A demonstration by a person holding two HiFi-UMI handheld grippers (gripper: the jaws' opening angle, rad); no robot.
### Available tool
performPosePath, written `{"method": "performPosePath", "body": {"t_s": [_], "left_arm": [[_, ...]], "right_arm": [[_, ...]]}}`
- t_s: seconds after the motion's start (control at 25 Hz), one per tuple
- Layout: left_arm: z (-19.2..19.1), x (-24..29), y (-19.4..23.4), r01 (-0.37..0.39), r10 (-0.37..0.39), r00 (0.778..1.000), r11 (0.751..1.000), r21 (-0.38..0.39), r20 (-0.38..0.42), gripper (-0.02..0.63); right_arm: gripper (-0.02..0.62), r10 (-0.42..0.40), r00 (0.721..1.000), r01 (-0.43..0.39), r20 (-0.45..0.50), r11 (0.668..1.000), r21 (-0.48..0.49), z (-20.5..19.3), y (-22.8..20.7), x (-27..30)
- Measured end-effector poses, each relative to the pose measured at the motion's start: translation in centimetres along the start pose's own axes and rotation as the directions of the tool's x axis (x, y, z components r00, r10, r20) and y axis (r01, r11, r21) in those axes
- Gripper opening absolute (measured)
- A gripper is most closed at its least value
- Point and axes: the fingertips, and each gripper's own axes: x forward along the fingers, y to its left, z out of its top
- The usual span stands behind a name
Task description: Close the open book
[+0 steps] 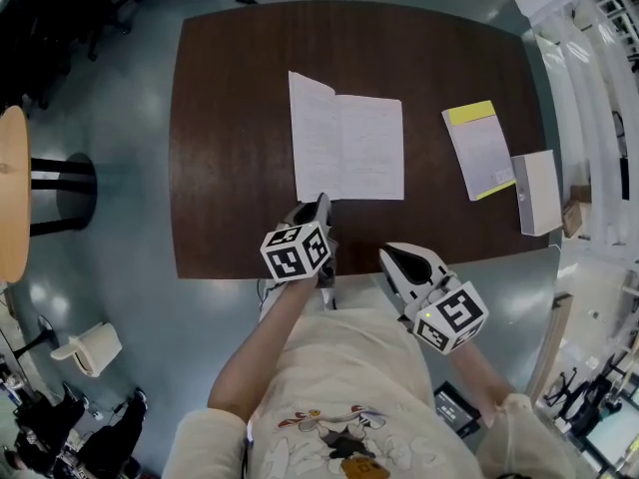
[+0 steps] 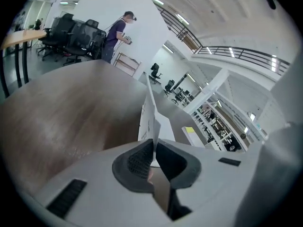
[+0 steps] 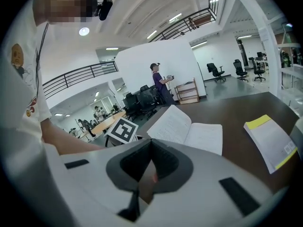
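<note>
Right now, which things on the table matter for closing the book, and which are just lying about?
In the job: open white book, its left leaf pinched in the left gripper.
Lying about: yellow-edged white booklet; white rectangular box.

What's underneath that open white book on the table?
Only the dark brown wooden table shows around the open white book. Its left leaf is pinched up by the left claw; whatever lies beneath the flat right half is covered.
</note>
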Motion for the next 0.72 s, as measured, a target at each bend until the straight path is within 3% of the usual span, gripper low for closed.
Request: {"method": "performPosePath", "body": {"t_s": [0.12,0.28,0.48,0.72], "left_arm": [[-0.1,0.5,-1.3,-0.016,0.017,1.000,0.994,0.108,-0.016,0.021],[-0.7,1.8,-3.4,-0.022,0.038,0.998,0.960,0.278,-0.051,0.021],[-2.2,3.8,-5.8,0.013,0.043,0.993,0.886,0.464,-0.111,0.023],[-4.6,6.2,-7.5,0.070,0.070,0.976,0.801,0.595,-0.208,0.023]], "right_arm": [[0.002,-0.022,1.000,0.022,0.015,1.000,0.017,-0.3,-0.6,-1.0],[0.002,-0.053,0.998,0.052,0.034,0.998,0.043,-0.8,-1.8,-2.7],[0.002,-0.096,0.994,0.092,0.060,0.993,0.079,-1.6,-3.2,-4.5],[0.002,-0.141,0.987,0.133,0.072,0.985,0.107,-2.0,-4.5,-6.3]]}}
